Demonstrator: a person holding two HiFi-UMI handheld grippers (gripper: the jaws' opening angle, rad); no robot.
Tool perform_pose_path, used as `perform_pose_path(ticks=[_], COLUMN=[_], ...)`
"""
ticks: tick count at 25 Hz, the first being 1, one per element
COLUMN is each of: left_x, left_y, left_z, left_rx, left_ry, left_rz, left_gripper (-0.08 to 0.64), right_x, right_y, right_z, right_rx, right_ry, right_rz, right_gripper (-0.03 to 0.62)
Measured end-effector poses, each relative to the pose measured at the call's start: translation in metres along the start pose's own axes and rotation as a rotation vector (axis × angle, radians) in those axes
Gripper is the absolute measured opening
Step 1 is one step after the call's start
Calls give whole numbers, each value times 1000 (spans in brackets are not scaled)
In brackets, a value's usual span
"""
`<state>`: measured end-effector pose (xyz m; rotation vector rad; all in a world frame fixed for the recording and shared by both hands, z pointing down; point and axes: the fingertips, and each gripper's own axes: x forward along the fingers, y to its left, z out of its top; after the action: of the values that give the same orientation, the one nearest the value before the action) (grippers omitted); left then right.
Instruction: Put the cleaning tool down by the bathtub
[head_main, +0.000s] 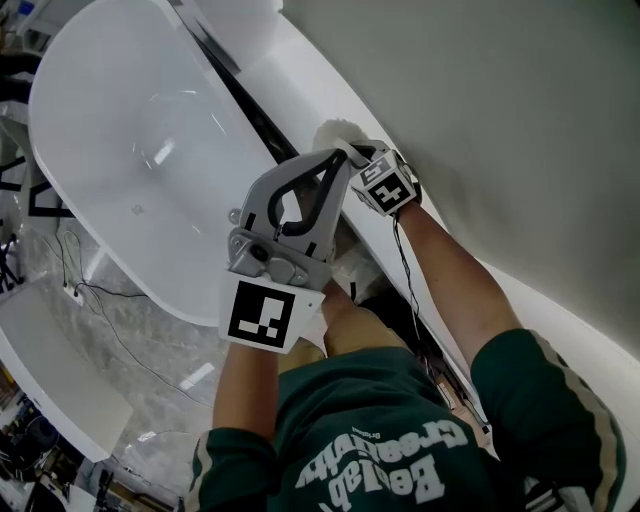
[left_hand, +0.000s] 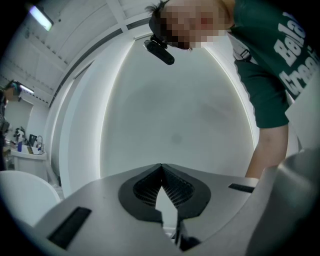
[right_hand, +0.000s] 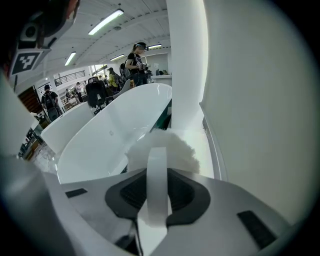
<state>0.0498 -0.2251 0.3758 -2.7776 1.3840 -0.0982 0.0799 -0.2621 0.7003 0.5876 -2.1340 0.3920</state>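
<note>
The cleaning tool has a flat white handle (right_hand: 156, 185) and a fluffy white head (right_hand: 167, 146). My right gripper (right_hand: 156, 200) is shut on the handle, with the head sticking out beyond the jaws. In the head view the fluffy head (head_main: 335, 135) hangs over the white ledge (head_main: 300, 60) beside the bathtub (head_main: 110, 110), and the right gripper (head_main: 360, 155) is just behind it. My left gripper (head_main: 338, 160) sits close on the left of the right one. In its own view the left gripper (left_hand: 161, 167) is shut with nothing between its jaws.
A dark gap (head_main: 250, 110) runs between the tub and the ledge along the pale wall (head_main: 500, 120). Cables (head_main: 100, 300) lie on the marbled floor left of the tub, near a white bench (head_main: 50, 370). Several people (right_hand: 135, 62) and a chair (right_hand: 97, 92) stand far behind the tub (right_hand: 115, 130).
</note>
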Motion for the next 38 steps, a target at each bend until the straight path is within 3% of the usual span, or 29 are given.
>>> perform_pose_path(ticks=[14, 21, 28, 38], left_x=[7, 14, 11, 5], left_y=[-3, 15, 30, 46], left_z=[-37, -55, -67, -89], left_rx=[-35, -42, -67, -78], left_ry=[10, 23, 43, 88], left_rz=[14, 37, 72, 111], left_gripper=[0, 0, 0, 0], right_x=[35, 84, 99, 128], right_y=[-16, -23, -23, -40], right_z=[-12, -22, -23, -41], right_rx=[24, 30, 16, 40], right_ry=[15, 36, 155, 225], right_rz=[-47, -8, 12, -29], right_gripper=[95, 95, 95, 95])
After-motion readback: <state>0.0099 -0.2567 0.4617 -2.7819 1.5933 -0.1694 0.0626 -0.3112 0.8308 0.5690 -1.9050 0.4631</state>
